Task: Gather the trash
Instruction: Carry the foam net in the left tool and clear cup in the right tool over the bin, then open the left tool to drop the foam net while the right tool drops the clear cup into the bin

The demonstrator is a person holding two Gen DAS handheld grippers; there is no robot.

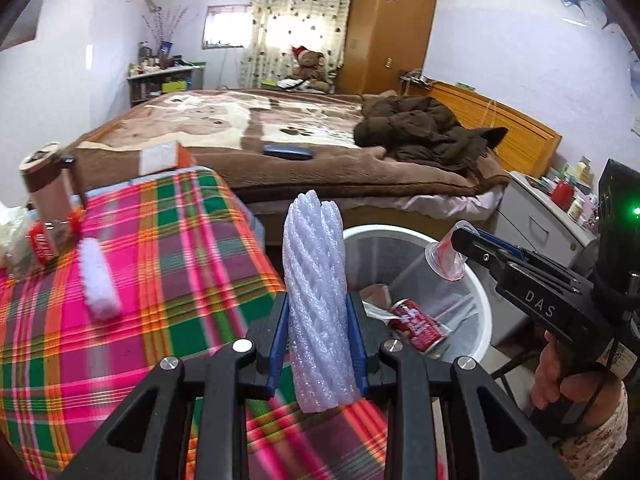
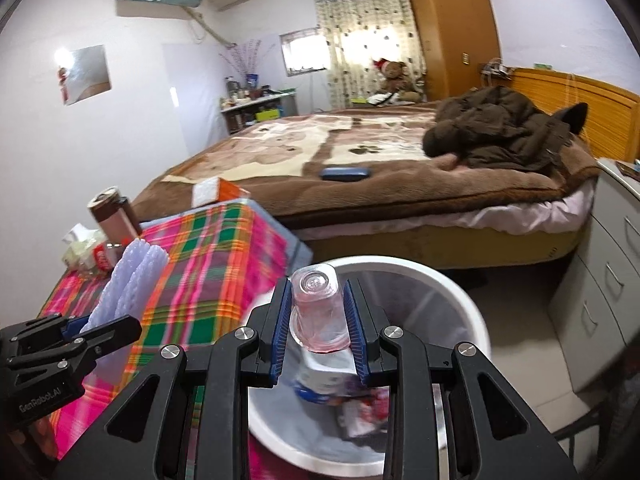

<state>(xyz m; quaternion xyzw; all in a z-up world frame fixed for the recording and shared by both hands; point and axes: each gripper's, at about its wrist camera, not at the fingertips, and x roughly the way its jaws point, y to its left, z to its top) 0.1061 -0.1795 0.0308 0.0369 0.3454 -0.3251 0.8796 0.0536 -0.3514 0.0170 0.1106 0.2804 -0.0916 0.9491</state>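
Ahead of me a wide bed under a brown paw-print blanket (image 1: 248, 128) carries a crumpled dark brown padded jacket (image 1: 420, 128) and 1 flat dark blue case (image 1: 287, 151). A brown teddy bear in a red hat (image 1: 308, 65) sits before the tall orange-brown wooden wardrobe (image 1: 392, 28).

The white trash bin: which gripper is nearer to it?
Right. The right gripper holds the plastic cup directly above the white trash bin; the left gripper, gripping a foam sleeve, is over the table edge beside it.
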